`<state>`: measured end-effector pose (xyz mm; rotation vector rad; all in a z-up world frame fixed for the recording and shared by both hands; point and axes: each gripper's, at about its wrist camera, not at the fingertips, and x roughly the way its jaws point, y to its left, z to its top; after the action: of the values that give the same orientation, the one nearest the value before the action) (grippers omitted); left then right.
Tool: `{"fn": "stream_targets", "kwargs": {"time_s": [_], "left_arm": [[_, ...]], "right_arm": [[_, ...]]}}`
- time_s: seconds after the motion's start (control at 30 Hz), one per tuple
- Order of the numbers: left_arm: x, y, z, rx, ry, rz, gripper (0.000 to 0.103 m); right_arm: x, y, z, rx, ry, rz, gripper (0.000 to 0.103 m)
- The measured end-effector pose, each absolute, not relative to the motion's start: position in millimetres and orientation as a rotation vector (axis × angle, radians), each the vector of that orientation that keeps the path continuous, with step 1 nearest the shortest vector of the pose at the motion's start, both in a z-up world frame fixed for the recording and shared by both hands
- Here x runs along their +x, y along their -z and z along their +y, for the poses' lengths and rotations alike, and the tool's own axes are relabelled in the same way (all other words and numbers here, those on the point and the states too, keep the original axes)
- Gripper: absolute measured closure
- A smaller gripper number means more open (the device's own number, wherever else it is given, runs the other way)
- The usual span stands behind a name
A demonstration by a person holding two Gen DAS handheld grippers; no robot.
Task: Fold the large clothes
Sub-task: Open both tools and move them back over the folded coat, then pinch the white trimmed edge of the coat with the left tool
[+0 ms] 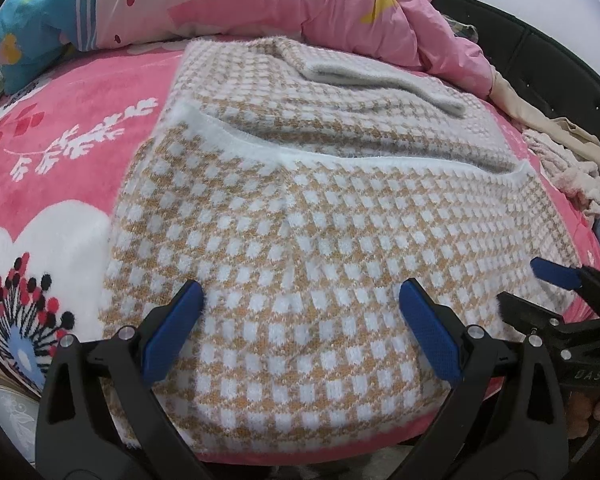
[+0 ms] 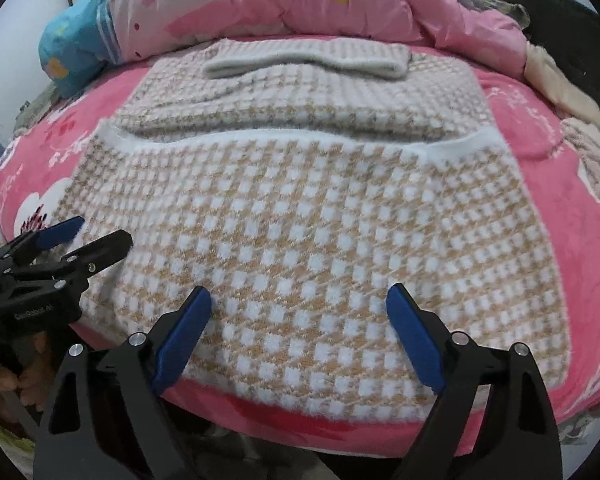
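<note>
A tan-and-white checked knit sweater (image 1: 300, 232) lies folded on a pink floral bed blanket (image 1: 80, 128); its near half is doubled over the far half, with a white hem band (image 1: 340, 162) across the middle and a grey collar (image 1: 380, 80) at the far end. It also shows in the right wrist view (image 2: 300, 232). My left gripper (image 1: 300, 300) is open and empty above the sweater's near part. My right gripper (image 2: 300, 304) is open and empty above the near edge. The right gripper shows at the sweater's right corner (image 1: 548, 284); the left gripper shows at its left edge (image 2: 84, 236).
A bunched pink quilt (image 1: 300, 4) and a blue pillow (image 1: 32, 36) lie at the far side of the bed. Beige and pale pink clothes (image 1: 560, 152) are piled at the right. A black headboard (image 1: 540, 48) stands behind them. The bed's front edge (image 2: 320, 428) is just below my grippers.
</note>
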<state>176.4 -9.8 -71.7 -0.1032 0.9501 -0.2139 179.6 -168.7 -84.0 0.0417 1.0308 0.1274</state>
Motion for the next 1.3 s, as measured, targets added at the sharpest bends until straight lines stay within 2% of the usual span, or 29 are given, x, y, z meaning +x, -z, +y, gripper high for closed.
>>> {"fn": "stream_targets", "kwargs": {"time_s": [0.13, 0.3, 0.43, 0.6, 0.83, 1.0, 1.13, 1.3], "left_arm": [[175.7, 71.0, -8.6, -0.105, 0.219, 0.938, 0.008], [165.7, 58.4, -2.2, -0.100, 0.219, 0.828, 0.008], [155.0, 41.1, 6.8, -0.065, 0.206, 0.710, 0.008], [148.1, 32.2, 31.6, -0.102, 0.207, 0.650, 0.010], [165.9, 37.7, 57.9, -0.107, 0.219, 0.706, 0.039], [189.9, 46.8, 69.3, -0.144, 0.233, 0.775, 0.047], [209.0, 56.7, 69.2, -0.152, 0.259, 0.828, 0.062], [225.9, 61.4, 74.5, -0.205, 0.286, 0.860, 0.063]], "right_arm": [[176.5, 66.5, -173.5, 0.047, -0.116, 0.988, 0.039], [172.7, 54.5, -177.6, 0.082, -0.142, 0.922, 0.048], [182.3, 76.6, -175.2, 0.063, -0.165, 0.971, 0.054], [182.6, 83.2, -187.5, 0.119, -0.211, 0.979, 0.054], [177.9, 85.6, -192.8, 0.112, -0.247, 0.966, 0.054], [179.4, 84.3, -195.3, 0.118, -0.275, 0.969, 0.054], [181.0, 85.2, -196.2, 0.124, -0.288, 0.968, 0.054], [177.6, 84.2, -199.5, 0.128, -0.295, 0.963, 0.054]]}}
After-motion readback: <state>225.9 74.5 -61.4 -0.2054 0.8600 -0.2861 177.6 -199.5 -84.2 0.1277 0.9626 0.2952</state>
